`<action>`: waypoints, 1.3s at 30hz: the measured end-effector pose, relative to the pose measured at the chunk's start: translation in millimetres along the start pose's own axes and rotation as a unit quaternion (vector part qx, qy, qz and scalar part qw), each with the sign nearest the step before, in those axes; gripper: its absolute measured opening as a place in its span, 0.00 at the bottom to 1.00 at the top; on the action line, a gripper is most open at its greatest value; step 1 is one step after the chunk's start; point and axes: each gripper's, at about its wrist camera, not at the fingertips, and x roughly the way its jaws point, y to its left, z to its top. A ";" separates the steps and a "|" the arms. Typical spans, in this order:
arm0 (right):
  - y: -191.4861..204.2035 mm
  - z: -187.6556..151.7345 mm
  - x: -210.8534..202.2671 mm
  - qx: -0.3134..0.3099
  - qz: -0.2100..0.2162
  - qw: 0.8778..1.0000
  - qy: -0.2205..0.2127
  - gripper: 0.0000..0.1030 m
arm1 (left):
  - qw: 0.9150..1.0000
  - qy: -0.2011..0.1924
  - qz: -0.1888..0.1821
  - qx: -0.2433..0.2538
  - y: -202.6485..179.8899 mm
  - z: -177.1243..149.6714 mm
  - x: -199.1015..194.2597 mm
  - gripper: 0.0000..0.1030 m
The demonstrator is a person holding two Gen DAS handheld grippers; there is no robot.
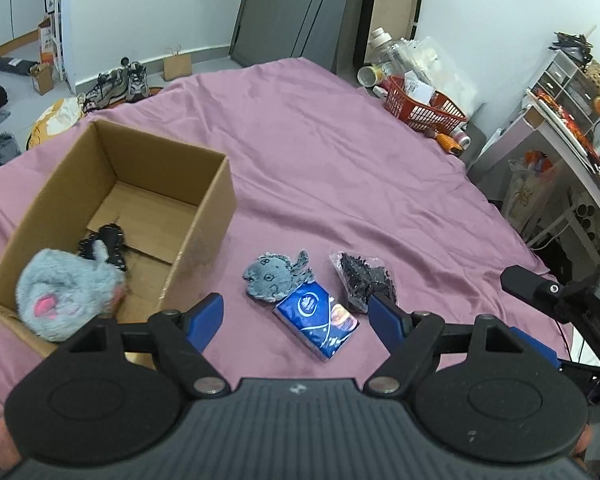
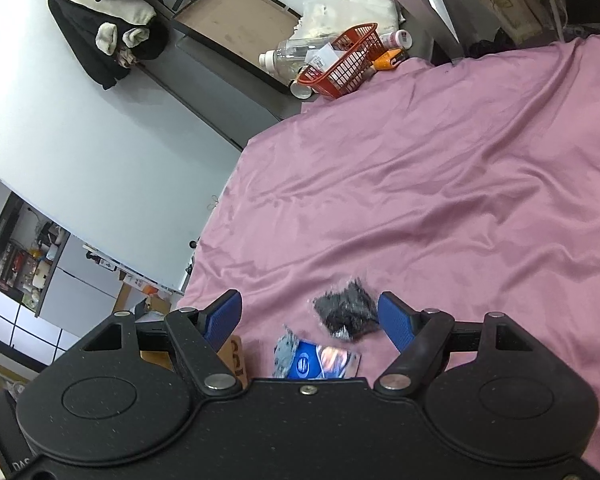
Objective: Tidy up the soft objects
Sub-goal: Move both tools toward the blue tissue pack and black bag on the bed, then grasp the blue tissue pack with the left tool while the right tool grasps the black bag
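A cardboard box (image 1: 204, 216) stands on the pink bedsheet (image 1: 340, 168) at the left. Inside it lie a fluffy grey plush (image 1: 68, 292) and a black item (image 1: 108, 244). Right of the box lie a flat grey fish toy (image 1: 276, 276), a blue tissue pack (image 1: 316, 320) and a clear bag of black pieces (image 1: 362, 276). My left gripper (image 1: 296, 316) is open and empty above the tissue pack. My right gripper (image 2: 310, 320) is open and empty, with the bag (image 2: 346, 314), tissue pack (image 2: 324, 364) and fish toy (image 2: 285, 354) between its fingers. It also shows in the left wrist view (image 1: 540, 288).
A red basket (image 1: 420, 104) with bottles and clutter stands at the bed's far right corner, also in the right wrist view (image 2: 346, 60). Shoes (image 1: 120, 84) and a paper bag lie on the floor beyond. A cluttered desk (image 1: 572, 140) stands at the right.
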 end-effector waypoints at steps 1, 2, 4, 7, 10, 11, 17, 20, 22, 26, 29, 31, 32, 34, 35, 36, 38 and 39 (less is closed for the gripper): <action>-3.4 0.8 4.7 0.001 0.002 1.000 0.000 0.73 | 1.000 0.001 0.002 -0.002 -1.6 1.2 4.9 0.76; -6.5 1.2 9.9 0.002 0.004 1.000 0.001 0.72 | 1.000 0.002 0.003 -0.003 -3.3 2.0 9.8 0.76; -14.4 -1.1 21.7 0.009 0.007 1.000 0.009 0.72 | 1.000 0.003 0.006 -0.004 -5.6 3.5 19.8 0.76; -20.6 -4.0 38.3 0.006 0.007 1.000 0.023 0.71 | 1.000 0.006 0.010 -0.006 -8.3 3.7 37.2 0.76; -22.4 -6.6 52.3 -0.009 0.001 0.999 0.033 0.71 | 1.000 0.011 0.017 -0.010 -10.3 2.8 55.7 0.76; -23.8 -6.7 56.8 -0.010 0.000 0.999 0.037 0.71 | 1.000 0.013 0.019 -0.013 -10.4 2.0 61.7 0.75; -36.7 -8.3 85.4 -0.002 -0.001 0.998 0.069 0.66 | 0.998 0.037 0.028 -0.038 -9.0 -1.6 95.2 0.75; -40.0 -9.9 96.2 -0.002 0.002 0.997 0.079 0.65 | 0.997 0.046 0.033 -0.045 -8.0 -4.3 109.3 0.75; -41.3 -11.0 102.2 -0.001 0.006 0.996 0.086 0.65 | 0.997 0.051 0.037 -0.050 -6.3 -6.0 117.5 0.75; -43.8 -12.1 112.9 -0.001 0.008 0.995 0.097 0.65 | 0.995 0.067 0.041 -0.063 -2.3 -11.1 133.6 0.75; -45.6 -13.1 119.1 -0.002 0.005 0.995 0.100 0.64 | 0.995 0.062 0.043 -0.065 -3.3 -15.1 135.5 0.75; -44.7 -14.1 121.9 -0.011 0.003 0.996 0.094 0.55 | 0.995 0.059 0.044 -0.065 -3.7 -16.2 134.4 0.74; -44.5 -15.0 123.4 -0.017 -0.002 0.996 0.090 0.52 | 0.995 0.057 0.042 -0.068 -3.4 -17.0 134.0 0.71; -44.6 -16.8 126.0 -0.022 -0.002 0.996 0.091 0.50 | 0.995 0.056 0.034 -0.069 -4.1 -18.2 133.4 0.64; -44.0 -16.9 125.4 -0.028 -0.002 0.996 0.089 0.47 | 0.996 0.055 0.025 -0.068 -4.5 -18.1 132.9 0.56; -43.3 -17.3 124.6 -0.033 -0.001 0.996 0.089 0.46 | 0.996 0.056 0.023 -0.069 -5.1 -17.6 132.3 0.55; -43.3 -16.9 123.7 -0.030 0.001 0.995 0.091 0.42 | 0.996 0.055 0.025 -0.068 -6.1 -16.7 130.2 0.51; -44.1 -16.5 122.0 -0.027 0.002 0.995 0.091 0.40 | 0.996 0.055 0.023 -0.068 -5.6 -16.0 128.3 0.49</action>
